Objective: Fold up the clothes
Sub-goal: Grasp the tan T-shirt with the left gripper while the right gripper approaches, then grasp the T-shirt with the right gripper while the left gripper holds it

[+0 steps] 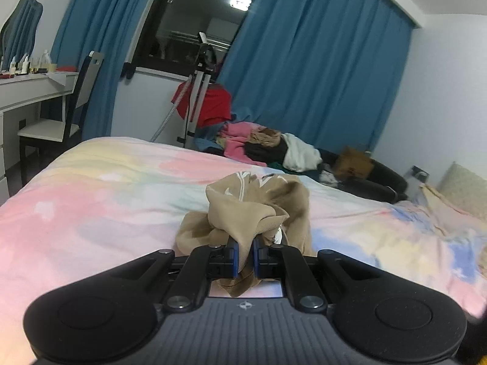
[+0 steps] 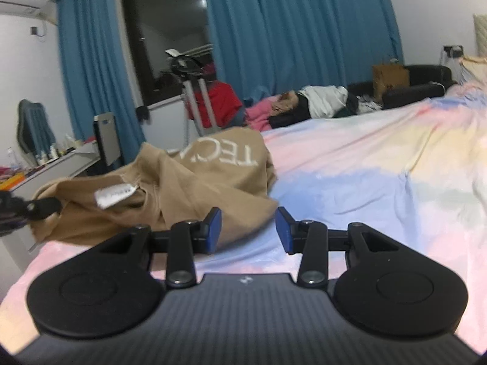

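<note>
A tan sweatshirt (image 1: 258, 210) with white lettering lies crumpled on the pastel bedspread (image 1: 91, 200). My left gripper (image 1: 243, 252) is shut on a bunched fold of its ribbed edge, which rises between the blue pads. In the right wrist view the same sweatshirt (image 2: 182, 182) spreads out to the left with its white neck label (image 2: 114, 196) showing. My right gripper (image 2: 248, 228) stands open just above the bedspread (image 2: 365, 167), its left pad at the garment's near edge, nothing between the fingers. The left gripper's tip (image 2: 36, 206) holds the garment at the far left.
A heap of pink, black and white clothes (image 1: 268, 146) lies past the far side of the bed beside a black sofa (image 1: 371, 179). A tripod (image 1: 194, 97), red cloth, blue curtains, a white dressing table (image 1: 33, 88) and a chair (image 1: 57, 121) stand beyond.
</note>
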Motion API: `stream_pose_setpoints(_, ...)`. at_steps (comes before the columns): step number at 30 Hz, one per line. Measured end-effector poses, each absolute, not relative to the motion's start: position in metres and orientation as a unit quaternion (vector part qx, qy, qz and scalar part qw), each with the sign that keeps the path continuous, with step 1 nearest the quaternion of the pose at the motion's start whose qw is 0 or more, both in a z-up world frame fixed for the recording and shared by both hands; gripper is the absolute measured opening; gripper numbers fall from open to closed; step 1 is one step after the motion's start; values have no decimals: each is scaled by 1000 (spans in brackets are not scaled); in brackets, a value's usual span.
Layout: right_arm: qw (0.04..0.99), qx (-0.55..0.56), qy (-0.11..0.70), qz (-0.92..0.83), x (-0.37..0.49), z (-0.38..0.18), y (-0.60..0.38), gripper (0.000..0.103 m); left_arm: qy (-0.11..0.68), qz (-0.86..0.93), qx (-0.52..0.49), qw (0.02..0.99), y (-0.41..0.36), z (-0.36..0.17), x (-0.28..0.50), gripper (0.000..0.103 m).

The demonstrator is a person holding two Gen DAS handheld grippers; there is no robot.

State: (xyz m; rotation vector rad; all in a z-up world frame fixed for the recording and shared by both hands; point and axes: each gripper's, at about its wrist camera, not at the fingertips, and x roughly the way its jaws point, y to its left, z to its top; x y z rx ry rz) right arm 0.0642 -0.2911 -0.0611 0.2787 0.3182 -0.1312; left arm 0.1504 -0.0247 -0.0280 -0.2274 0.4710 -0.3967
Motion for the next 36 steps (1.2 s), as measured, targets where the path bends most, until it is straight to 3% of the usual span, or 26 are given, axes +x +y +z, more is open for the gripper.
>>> stream_pose_setpoints(9, 976, 89, 200, 3, 55, -66, -247, 43, 259, -193, -117, 939, -2, -54, 91, 9)
stream_pose_setpoints(24, 960, 16, 264, 94, 77, -93, -180, 46, 284, -179, -172, 926, 18, -64, 117, 10)
stream_pose_setpoints(36, 953, 93, 288, -19, 95, -100, -225, 48, 297, -167, -179, 923, 14, -67, 126, 10)
